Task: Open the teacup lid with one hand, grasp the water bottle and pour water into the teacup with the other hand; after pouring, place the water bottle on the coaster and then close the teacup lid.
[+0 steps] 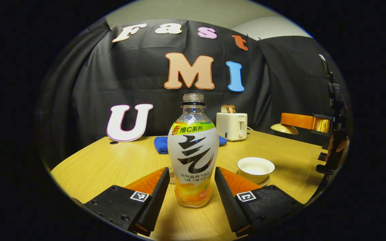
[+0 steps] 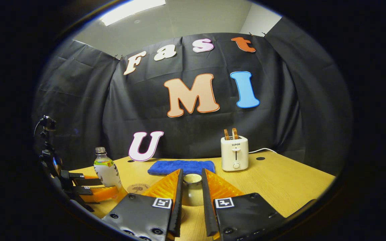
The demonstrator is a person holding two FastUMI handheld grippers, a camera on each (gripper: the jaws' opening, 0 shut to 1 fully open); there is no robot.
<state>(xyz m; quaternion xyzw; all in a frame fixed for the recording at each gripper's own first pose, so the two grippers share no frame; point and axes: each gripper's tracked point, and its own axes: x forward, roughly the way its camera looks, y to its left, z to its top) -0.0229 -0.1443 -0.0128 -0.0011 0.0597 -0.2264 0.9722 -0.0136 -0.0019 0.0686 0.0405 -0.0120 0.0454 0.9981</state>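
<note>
The lid (image 2: 192, 179) is already off the teacup (image 1: 255, 169): the right tool (image 2: 192, 197) pinches the lid by its knob, both fingers pressed against it, and holds it up above the worktop (image 2: 280, 187). In the left gripper view that same tool shows far to the right with the lid raised, well clear of the open cup, which sits on its saucer on the worktop.

The step in hand is the grasp of the water bottle (image 1: 193, 150). The left tool (image 1: 192, 187) is spread, one finger on each side of the bottle's lower body, with a gap visible on both sides, so it is around the bottle but not yet gripping. The bottle stands upright with its cap off and a little orange drink at the bottom. The coaster (image 2: 138, 188) lies just beside it, partly hidden behind it in the left gripper view.

Next, the left tool should probably press in on the bottle's waist, lift it, carry it rightwards to the cup and tip the neck over the rim. The soft plastic may buckle under a hard squeeze. A blue cloth (image 2: 181, 166) and a toaster (image 2: 235, 153) stand farther back.
</note>
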